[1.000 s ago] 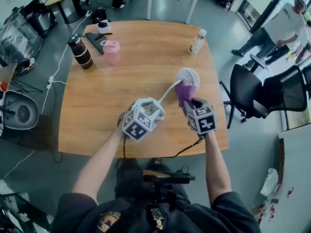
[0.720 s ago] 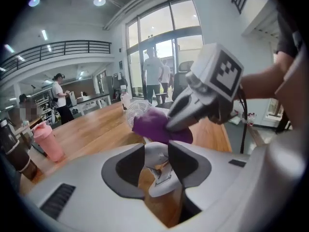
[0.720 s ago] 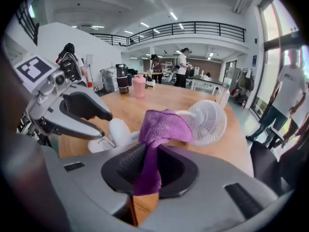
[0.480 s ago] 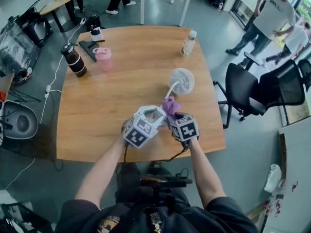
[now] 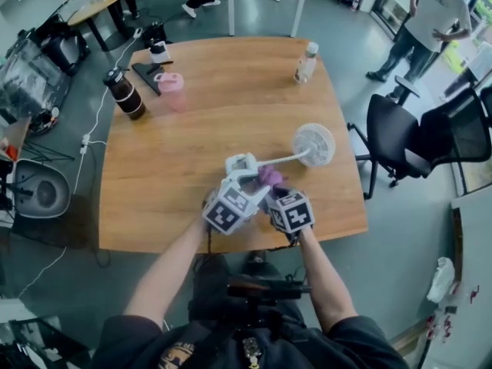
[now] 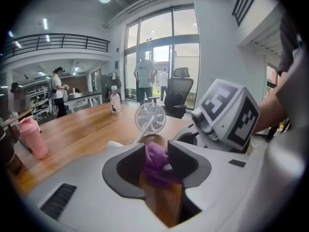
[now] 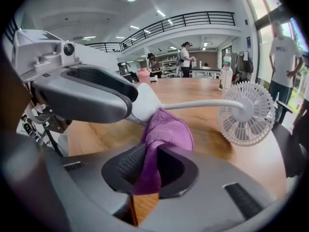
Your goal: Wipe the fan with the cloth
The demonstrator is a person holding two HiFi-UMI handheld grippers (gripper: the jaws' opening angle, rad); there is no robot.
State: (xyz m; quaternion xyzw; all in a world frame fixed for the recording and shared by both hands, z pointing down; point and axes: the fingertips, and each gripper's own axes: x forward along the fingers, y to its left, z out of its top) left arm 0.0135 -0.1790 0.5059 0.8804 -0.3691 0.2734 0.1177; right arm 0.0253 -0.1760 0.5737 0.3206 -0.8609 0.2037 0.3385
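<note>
Wooden table; black office chair; grey floor.

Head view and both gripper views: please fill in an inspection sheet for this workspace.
Surface: wooden table with rounded corners.
Job's things: white fan, its stem about level and its head towards the table's right edge. Purple cloth is bunched against the base end of the stem.
Clutter: dark flask, pink cup and clear bottle, all near the far edge.
Grippers: left gripper has its fingers on the fan's base. Right gripper has its fingers shut on the cloth.
Cables: white cable runs down past the table's left side to the floor.
Surroundings: black office chair to the right, with a standing person beyond it.
</note>
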